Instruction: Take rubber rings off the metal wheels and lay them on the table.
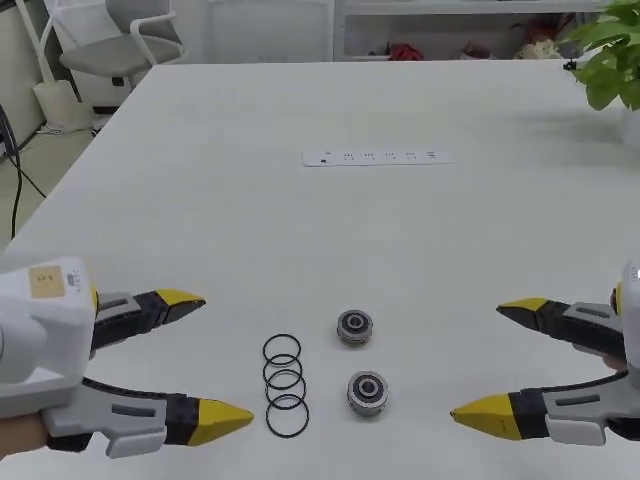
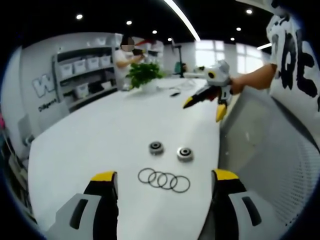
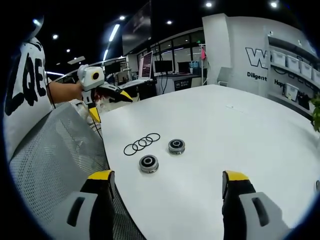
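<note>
Two metal wheels lie on the white table: one farther (image 1: 355, 327) (image 2: 156, 148) (image 3: 176, 146), one nearer (image 1: 368, 392) (image 2: 185, 154) (image 3: 149, 163). Several black rubber rings (image 1: 284, 385) (image 2: 164, 180) (image 3: 142, 143) lie in an overlapping row just left of the wheels. My left gripper (image 1: 215, 362) (image 2: 165, 179) stands open at the front left, its yellow tips apart, nothing between them. My right gripper (image 1: 495, 360) (image 3: 167, 176) is open at the front right, empty too. Both wheels and the rings sit between the two grippers, untouched.
A flat white power strip (image 1: 370, 157) lies mid-table. A green plant (image 1: 612, 55) stands at the far right edge. A white chair (image 1: 110, 40) is beyond the far left corner. A mesh chair back (image 3: 60, 150) is near the table's front edge.
</note>
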{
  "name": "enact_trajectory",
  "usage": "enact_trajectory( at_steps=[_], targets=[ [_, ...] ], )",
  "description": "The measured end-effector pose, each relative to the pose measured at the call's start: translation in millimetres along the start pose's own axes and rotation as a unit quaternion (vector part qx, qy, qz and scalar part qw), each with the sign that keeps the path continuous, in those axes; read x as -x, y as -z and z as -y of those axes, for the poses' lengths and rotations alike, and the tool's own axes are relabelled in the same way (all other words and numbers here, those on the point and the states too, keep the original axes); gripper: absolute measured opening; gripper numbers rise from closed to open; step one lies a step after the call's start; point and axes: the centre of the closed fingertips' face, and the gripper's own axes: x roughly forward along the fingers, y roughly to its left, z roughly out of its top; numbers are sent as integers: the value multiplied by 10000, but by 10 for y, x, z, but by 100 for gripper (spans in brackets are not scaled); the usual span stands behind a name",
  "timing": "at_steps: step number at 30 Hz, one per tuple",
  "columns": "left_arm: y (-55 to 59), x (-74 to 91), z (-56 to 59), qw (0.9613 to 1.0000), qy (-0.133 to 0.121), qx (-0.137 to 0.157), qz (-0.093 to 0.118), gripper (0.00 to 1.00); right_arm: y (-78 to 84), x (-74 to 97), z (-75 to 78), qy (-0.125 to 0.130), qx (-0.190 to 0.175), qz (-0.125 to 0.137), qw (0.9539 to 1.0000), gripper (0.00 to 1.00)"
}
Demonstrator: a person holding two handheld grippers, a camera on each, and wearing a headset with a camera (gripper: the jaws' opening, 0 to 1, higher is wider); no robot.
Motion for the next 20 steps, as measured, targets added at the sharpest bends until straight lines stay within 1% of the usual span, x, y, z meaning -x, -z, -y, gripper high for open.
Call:
enact_trajectory(
  at_steps=[9, 15, 20],
  targets=[
    [-1, 14, 0, 10000, -17, 7, 3, 78, 26, -4, -21, -22, 6, -34, 10000, 86],
    [13, 19, 36, 10000, -4, -3, -16, 78, 35, -3, -38, -25, 43, -58, 10000, 86],
    [20, 30, 42, 10000, -11, -7, -30, 78, 46, -10, -62, -61, 81, -87, 9999, 86]
  ],
)
